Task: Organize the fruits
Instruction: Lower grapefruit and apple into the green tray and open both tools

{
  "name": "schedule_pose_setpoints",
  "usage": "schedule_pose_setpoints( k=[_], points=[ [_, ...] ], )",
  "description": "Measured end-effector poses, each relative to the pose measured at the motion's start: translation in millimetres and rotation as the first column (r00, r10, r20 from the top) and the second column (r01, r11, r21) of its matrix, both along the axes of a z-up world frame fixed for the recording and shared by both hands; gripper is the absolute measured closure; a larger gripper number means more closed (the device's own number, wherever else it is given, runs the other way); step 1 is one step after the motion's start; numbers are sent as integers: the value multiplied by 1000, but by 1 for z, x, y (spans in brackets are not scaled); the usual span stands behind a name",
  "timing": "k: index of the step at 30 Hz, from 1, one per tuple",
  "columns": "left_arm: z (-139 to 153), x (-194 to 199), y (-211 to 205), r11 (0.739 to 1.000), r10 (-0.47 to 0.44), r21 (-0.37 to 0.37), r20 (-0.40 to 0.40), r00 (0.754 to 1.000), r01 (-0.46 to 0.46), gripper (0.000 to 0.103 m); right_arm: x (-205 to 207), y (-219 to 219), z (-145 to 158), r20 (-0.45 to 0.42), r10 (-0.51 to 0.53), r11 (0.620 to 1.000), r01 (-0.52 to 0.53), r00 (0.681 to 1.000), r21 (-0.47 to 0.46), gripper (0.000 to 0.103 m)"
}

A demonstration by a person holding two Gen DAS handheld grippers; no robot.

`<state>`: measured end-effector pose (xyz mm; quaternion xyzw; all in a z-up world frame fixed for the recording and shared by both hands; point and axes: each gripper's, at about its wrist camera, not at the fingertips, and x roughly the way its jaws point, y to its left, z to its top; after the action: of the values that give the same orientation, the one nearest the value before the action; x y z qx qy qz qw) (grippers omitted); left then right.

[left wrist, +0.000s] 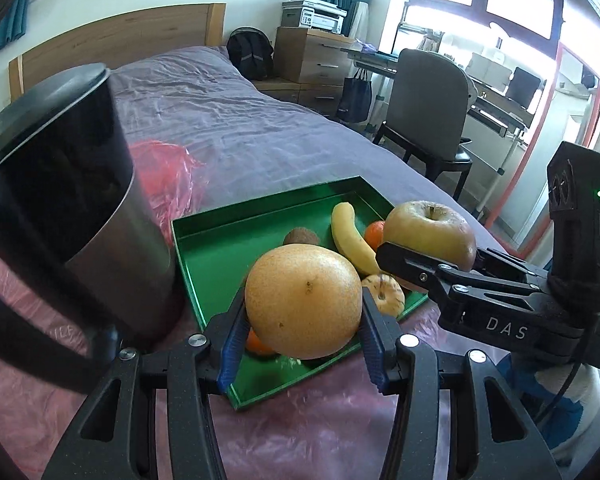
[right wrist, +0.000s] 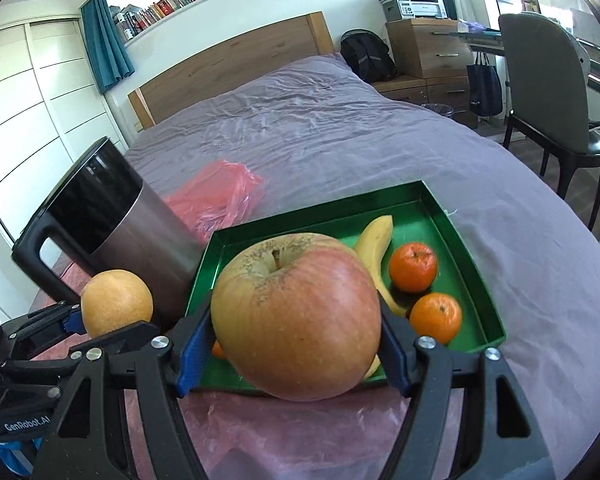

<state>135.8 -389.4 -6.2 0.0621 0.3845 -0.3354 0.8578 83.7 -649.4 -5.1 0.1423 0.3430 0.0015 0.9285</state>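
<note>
Left claw (left wrist: pixel 303 320) clamped on pear (left wrist: pixel 303 302), right claw (right wrist: pixel 296 350) clamped on apple (right wrist: pixel 296 314); lower each into bare tray (right wrist: pixel 452 220) floor, clear of banana (right wrist: pixel 374 256).

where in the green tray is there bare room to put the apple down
The bare green floor runs along the tray's back and left walls, beside the jug. The right side is crowded: banana and two mandarins. The apple hides the near edge.
</note>
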Motion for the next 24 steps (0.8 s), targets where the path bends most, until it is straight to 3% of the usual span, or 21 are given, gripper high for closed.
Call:
schedule_pose_setpoints(
  k=[5,13,21,24],
  points=[
    [-15,32,-31,999,38,33,38,999,-39,58,38,-19,-6,4,-13,1000,13,1000,-22,0],
    [-45,83,-45,987,120,102,39,992,-123,58,104,-35,-19,9,32,998,-33,999,57,0],
    [-75,106,-59,971,149,186,12,989,-149,58,152,-35,-53,-75,70,991,-61,995,122,0],
    [-85,108,-58,970,157,190,-25,987,-149,58,159,-34,-59,-111,80,992,-69,991,104,0]
  ],
)
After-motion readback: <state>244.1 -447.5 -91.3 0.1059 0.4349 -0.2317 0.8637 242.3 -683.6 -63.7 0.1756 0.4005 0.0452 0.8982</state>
